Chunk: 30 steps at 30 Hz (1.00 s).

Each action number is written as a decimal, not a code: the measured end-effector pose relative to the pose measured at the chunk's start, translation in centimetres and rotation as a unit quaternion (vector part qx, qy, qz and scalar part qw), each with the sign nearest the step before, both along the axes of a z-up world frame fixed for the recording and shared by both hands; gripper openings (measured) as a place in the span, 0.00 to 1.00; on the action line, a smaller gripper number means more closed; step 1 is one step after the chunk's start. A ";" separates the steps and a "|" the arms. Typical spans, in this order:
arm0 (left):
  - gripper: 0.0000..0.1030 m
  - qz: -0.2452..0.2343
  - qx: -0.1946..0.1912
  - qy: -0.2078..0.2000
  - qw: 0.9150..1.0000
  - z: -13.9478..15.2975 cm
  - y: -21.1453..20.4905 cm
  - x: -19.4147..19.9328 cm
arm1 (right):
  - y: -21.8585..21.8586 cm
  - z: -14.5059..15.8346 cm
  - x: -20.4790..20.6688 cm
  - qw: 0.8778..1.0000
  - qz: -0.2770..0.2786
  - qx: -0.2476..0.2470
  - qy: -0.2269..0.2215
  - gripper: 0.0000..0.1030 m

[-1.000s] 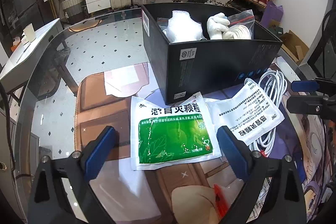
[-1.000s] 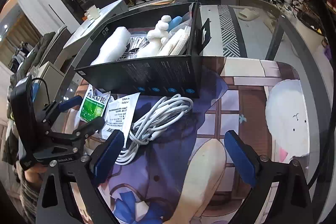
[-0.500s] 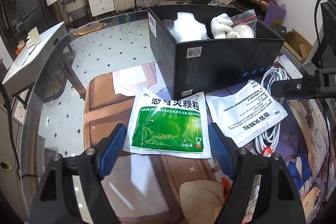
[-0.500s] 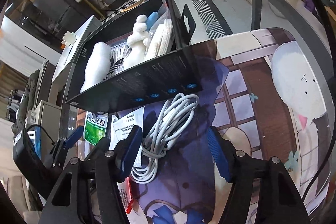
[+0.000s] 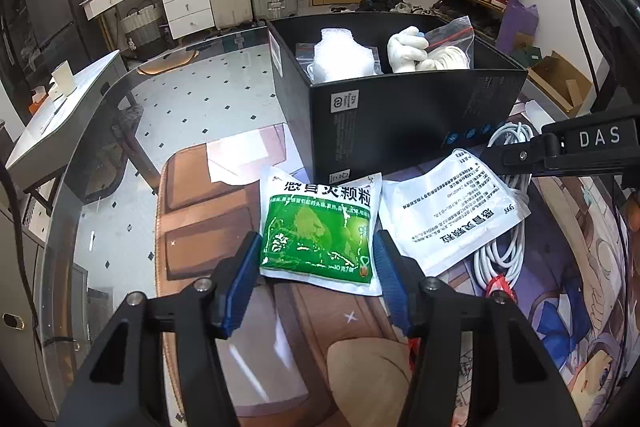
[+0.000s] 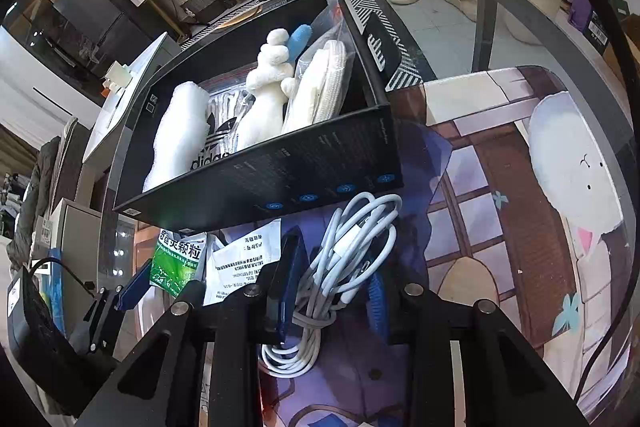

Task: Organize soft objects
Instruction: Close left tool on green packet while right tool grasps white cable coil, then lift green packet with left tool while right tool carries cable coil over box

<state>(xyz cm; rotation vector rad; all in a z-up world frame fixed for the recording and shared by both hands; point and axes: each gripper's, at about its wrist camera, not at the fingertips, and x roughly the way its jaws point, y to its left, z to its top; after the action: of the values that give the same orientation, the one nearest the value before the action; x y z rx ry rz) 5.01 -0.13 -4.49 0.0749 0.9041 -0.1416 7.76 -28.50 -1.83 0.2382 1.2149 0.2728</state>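
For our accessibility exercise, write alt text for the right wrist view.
The right claw straddles a coiled white cable on a printed mat. Behind it stands an open black box of soft white items; two sachets lie left.

A round-edged glass bench [image 5: 120, 155] carries a large printed anime-picture mat [image 5: 580, 267] over much of its top; on the mat stands an open black cardboard box [image 5: 400, 123]; just in front of it lie a green-and-white medicine sachet [image 5: 320, 231], a white sachet printed with black text [image 5: 448, 215] partly over a coiled white cable [image 6: 352, 251].
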 end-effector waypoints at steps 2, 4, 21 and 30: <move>0.50 0.000 -0.008 0.000 1.000 0.0 0.2 0.0 | -0.1 0.4 -0.1 1.000 0.006 -0.005 -0.007 0.25; 0.48 -0.001 -0.012 0.000 1.000 0.1 0.3 -0.1 | -0.2 1.0 -0.4 1.000 0.016 -0.012 -0.018 0.25; 0.42 0.008 -0.032 0.004 0.999 1.0 0.3 -0.8 | -0.8 4.7 -2.7 0.992 0.086 -0.020 -0.087 0.23; 0.42 0.024 -0.028 -0.007 0.999 2.4 0.4 -1.5 | -0.5 6.6 -3.3 0.986 0.124 -0.001 -0.112 0.22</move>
<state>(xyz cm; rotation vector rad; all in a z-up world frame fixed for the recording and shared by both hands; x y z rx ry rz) 3.48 0.25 -2.08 0.0032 0.8860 -0.1216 4.43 -28.97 4.75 0.0515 1.0205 0.5029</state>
